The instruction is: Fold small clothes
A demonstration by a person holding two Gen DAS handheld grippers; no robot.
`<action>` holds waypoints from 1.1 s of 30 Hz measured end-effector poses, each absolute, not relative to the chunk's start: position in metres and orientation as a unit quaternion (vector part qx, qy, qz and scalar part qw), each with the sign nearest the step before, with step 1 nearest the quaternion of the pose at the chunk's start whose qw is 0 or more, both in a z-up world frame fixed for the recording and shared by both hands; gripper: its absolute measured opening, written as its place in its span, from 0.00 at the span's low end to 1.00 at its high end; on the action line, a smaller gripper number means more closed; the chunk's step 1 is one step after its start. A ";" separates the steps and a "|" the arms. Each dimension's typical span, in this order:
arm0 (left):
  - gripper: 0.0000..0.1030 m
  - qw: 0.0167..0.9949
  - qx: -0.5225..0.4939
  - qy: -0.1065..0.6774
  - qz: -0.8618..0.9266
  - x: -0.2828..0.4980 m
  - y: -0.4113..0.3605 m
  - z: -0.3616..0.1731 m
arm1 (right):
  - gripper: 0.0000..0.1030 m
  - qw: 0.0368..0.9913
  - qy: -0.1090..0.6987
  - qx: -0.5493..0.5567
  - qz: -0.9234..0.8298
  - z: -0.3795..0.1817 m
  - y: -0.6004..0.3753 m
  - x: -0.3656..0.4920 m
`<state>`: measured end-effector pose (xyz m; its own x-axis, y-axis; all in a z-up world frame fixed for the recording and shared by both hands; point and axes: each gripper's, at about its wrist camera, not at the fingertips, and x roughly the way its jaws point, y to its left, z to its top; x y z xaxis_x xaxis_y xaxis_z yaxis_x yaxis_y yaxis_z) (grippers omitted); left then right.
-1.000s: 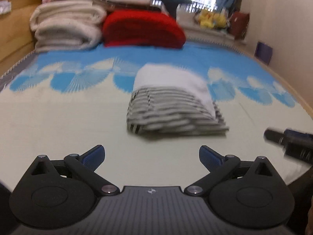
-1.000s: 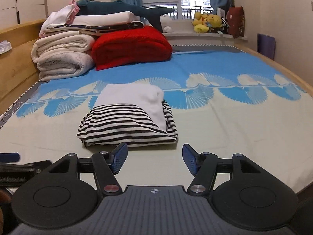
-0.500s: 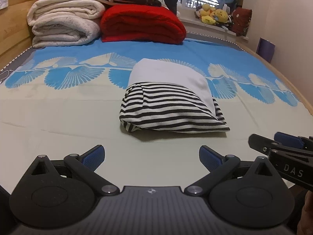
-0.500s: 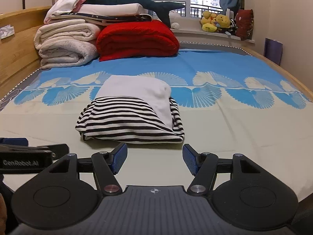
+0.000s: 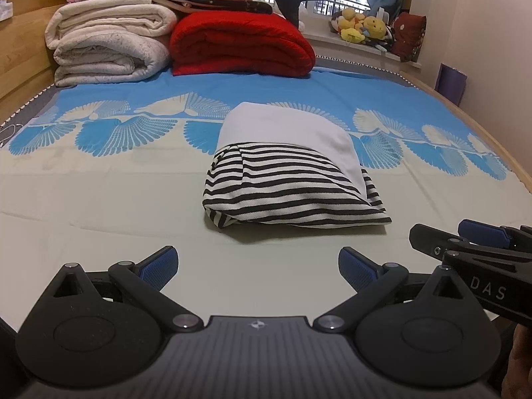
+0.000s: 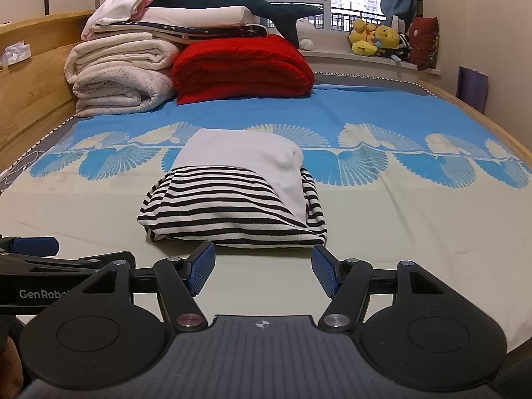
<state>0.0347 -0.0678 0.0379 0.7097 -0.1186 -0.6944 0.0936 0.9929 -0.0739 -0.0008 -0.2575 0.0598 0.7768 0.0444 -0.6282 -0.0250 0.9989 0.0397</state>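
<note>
Just folded striped garment (image 5: 292, 193) on bed (image 5: 99, 206), no containers.

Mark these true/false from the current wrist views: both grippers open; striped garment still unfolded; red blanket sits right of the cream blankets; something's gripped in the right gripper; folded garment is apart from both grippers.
1. Both hand-held grippers are open. True: the left hand-held gripper and the right hand-held gripper both show spread jaws.
2. The striped garment lies flat, unfolded. False: it is a folded bundle on the bed sheet.
3. The red blanket sits right of the cream blankets. True.
4. The right hand-held gripper holds cloth. False: nothing sits between its jaws.
5. The striped garment touches neither gripper. True.
</note>
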 end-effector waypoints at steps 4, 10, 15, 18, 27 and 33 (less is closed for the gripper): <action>1.00 0.924 -0.018 0.377 -0.059 0.035 -0.067 0.038 | 0.64 0.942 0.334 0.016 0.018 0.060 -0.257 -0.001; 1.00 0.924 -0.018 0.377 -0.060 0.035 -0.067 0.038 | 0.64 0.943 0.333 0.015 0.018 0.060 -0.257 -0.001; 1.00 0.923 -0.019 0.379 -0.060 0.035 -0.068 0.038 | 0.64 0.943 0.333 0.014 0.018 0.060 -0.257 -0.001; 1.00 0.923 -0.019 0.379 -0.060 0.035 -0.068 0.037 | 0.64 0.943 0.333 0.015 0.018 0.060 -0.258 -0.001; 1.00 0.923 -0.020 0.380 -0.060 0.035 -0.069 0.037 | 0.64 0.943 0.332 0.013 0.018 0.060 -0.257 -0.001; 1.00 0.923 -0.020 0.380 -0.059 0.035 -0.070 0.037 | 0.64 0.943 0.333 0.012 0.018 0.060 -0.258 -0.001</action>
